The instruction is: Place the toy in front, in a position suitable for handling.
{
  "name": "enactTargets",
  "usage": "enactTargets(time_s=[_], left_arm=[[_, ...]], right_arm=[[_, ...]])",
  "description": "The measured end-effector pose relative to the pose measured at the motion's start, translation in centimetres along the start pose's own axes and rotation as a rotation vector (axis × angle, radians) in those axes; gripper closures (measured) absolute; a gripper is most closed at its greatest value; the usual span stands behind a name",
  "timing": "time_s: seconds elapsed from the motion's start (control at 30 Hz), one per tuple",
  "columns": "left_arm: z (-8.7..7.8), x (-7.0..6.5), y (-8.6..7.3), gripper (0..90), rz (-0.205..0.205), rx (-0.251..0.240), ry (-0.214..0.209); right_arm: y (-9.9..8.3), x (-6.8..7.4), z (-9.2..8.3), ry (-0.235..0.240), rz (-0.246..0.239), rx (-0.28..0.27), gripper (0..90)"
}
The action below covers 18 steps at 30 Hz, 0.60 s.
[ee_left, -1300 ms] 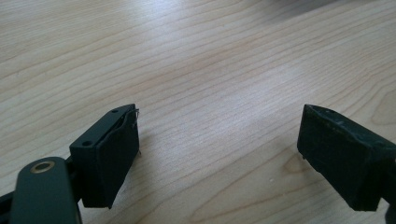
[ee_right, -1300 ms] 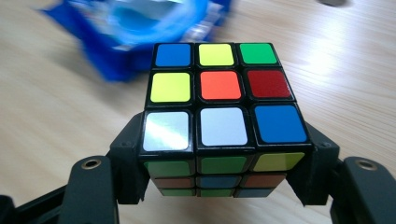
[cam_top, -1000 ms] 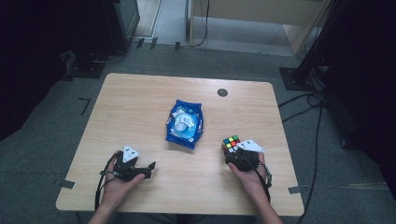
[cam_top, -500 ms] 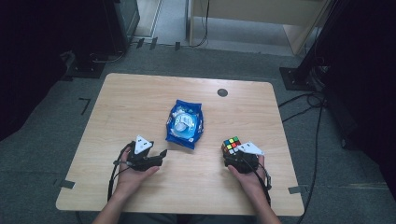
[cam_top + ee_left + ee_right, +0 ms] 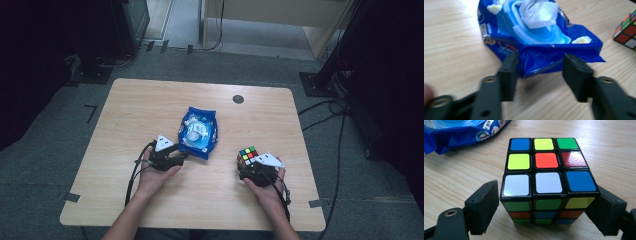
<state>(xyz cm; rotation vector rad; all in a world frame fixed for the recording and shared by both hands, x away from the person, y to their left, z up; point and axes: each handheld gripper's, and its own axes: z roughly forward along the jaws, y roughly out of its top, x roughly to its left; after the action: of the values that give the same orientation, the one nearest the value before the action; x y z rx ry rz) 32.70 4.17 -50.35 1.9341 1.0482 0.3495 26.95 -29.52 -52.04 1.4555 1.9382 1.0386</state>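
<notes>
- High view gives us bare bench [image 5: 150, 100] along the far edge, with the blue wipes pack [image 5: 198, 132] near the middle and the cube [image 5: 247, 156] well apart toward the near right
- Cube's underside is hidden; the left gripper view is blurred at the pack's near edge
- Our left tool [image 5: 539, 70] has just been closing, half open, astride the pack's near end, pads apparently not pressing
- Our right tool [image 5: 546, 207] has been opening, the cube between its jaws, the left pad just clear
</notes>
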Motion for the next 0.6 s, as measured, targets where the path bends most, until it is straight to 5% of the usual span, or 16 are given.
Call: enactTargets(time_s=[0.07, 0.13, 0.27, 0.6], left_arm=[[0.03, -0.10, 0.02, 55.0, 0.015, -0.005, 0.013], [0.06, 0.04, -0.15, 73.0, 0.029, -0.004, -0.002], [-0.11, -0.01, -0.20, 88.3, 0.056, -0.015, -0.011], [-0.92, -0.22, -0.37, 90.0, 0.144, -0.023, -0.060]], right_arm=[[-0.01, 0.02, 0.01, 0.001, -0.001, 0.000, 17.5], [-0.01, 0.06, 0.02, 0.001, -0.006, 0.003, 17.5], [0.00, 0.05, 0.02, 0.002, -0.004, 0.003, 17.5], [0.00, 0.09, 0.05, 0.002, -0.009, 0.002, 17.6]])
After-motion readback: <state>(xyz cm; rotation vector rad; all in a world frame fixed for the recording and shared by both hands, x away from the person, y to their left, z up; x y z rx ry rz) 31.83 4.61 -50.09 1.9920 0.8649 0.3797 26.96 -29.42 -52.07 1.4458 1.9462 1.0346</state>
